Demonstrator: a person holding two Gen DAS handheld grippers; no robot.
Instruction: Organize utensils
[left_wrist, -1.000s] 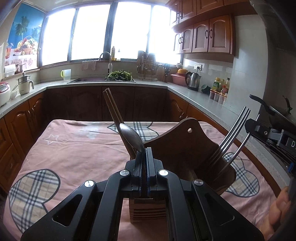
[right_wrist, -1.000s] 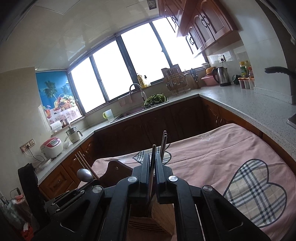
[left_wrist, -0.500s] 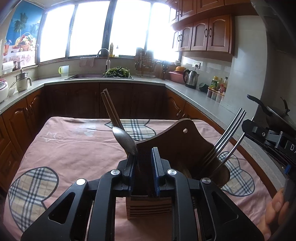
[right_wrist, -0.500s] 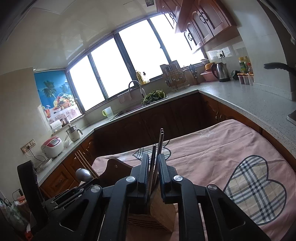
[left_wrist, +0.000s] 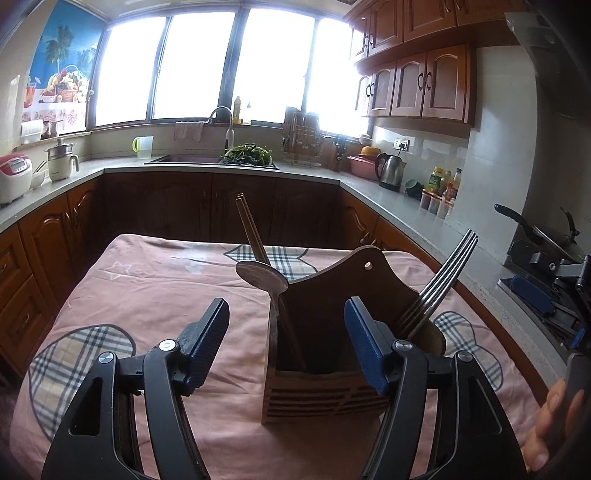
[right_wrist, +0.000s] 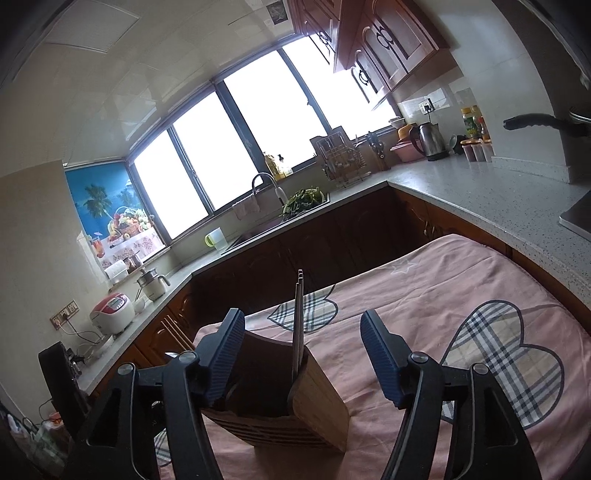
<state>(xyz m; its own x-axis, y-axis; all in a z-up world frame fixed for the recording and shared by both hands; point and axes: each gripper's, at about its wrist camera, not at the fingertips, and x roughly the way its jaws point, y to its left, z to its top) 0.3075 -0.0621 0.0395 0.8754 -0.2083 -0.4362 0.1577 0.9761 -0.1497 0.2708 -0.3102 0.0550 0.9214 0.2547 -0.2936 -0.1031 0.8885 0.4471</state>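
Left wrist view: the left tool (left_wrist: 286, 332) has its jaws spread wide and opening, with nothing pressed between the pads. The left part of the wooden utensil holder (left_wrist: 325, 354) lies between the fingers without contact. Right wrist view: the right tool (right_wrist: 303, 350) is likewise wide apart and opening; the holder's rim lies between its fingers, untouched, though the left finger hides part of the holder.

The utensil holder stands upright on the surface (left_wrist: 155, 295). Its left compartment contains a metal spoon (left_wrist: 263, 275), bowl upward, and brown chopsticks (left_wrist: 249, 229) leaning left. Its right compartment contains metal forks (left_wrist: 447, 280) leaning right.

The surface carries a pink cloth with plaid heart patches. Dark wooden cabinets, a grey countertop, a sink (left_wrist: 192, 159) under bright windows and an electric kettle (left_wrist: 389, 172) surround it.
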